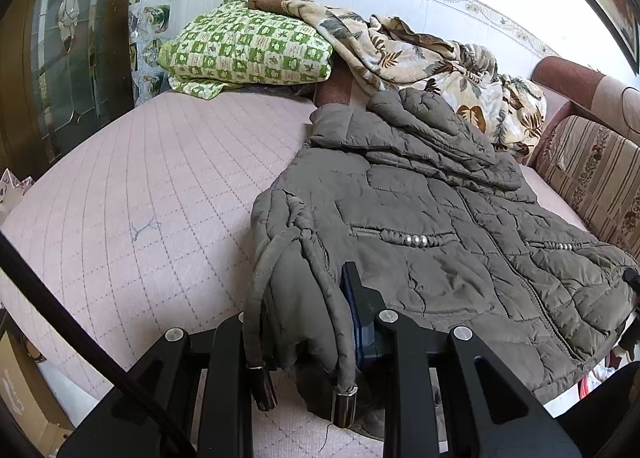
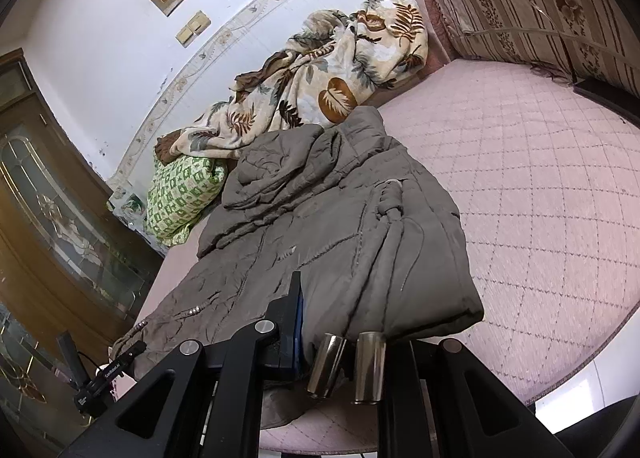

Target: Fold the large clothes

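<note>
The left claw [image 1: 308, 322] is clenched on the near hem of the quilted olive-grey jacket [image 1: 440, 226], with a bunched fold of fabric and 2 drawcords pinched between its black fingers; the cords' 2 metal tips [image 1: 344, 404] dangle just below the grip. The right claw [image 2: 340, 342] is likewise clamped on the hem at the jacket's other near corner, where 2 more metal cord tips [image 2: 348, 368] hang beside its blue-padded finger. In the right wrist view the left claw's tool shows at the lower left, so the 2 hands hold the same edge, well apart.

From both claws the jacket stretches straight away, its long axis running from the held hem toward the collar, which lies at the far end near the leaf-print blanket [image 1: 432, 54]. The body rests flat on the pink quilted bed cover [image 1: 140, 186], front side up with the zip line visible. Neither hand is nearer to the collar; I judge the coming fold turns on carrying the hem forward along that axis, both hands together.

Counted: 1 jacket, 1 leaf-print blanket, 1 green checked pillow [image 1: 248, 50], 2 claws, 4 cord tips across the 2 views, 2 pearl-trimmed pockets
</note>
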Demonstrator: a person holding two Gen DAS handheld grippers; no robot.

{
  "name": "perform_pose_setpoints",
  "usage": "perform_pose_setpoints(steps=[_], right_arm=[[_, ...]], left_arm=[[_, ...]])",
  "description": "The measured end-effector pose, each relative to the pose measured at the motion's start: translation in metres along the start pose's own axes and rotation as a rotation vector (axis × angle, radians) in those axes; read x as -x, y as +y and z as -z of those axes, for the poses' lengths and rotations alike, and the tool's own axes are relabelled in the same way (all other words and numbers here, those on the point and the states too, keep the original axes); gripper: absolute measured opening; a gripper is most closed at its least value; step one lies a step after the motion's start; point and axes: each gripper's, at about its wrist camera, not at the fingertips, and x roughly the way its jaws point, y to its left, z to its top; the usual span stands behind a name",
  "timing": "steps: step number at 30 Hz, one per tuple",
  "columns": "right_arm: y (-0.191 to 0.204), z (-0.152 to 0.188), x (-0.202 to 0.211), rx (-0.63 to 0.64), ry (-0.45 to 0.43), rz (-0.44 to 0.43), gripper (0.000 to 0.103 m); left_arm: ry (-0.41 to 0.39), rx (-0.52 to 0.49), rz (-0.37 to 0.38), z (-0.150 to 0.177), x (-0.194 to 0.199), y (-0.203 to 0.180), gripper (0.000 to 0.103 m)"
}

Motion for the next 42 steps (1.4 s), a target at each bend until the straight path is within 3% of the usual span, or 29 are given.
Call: perform_pose_setpoints(steps=[29, 42], right_arm=[[0.038, -0.065, -0.004, 0.047, -0.065, -0.069, 0.015], [0.063, -0.116, -0.019, 0.07, -0.109, -0.1, 0.015]], left_arm=[[-0.041, -0.014, 0.046, -0.067, 0.014, -0.011, 0.023], [-0.069, -0.031, 0.068, -0.125, 0.009, -0.019, 0.023]])
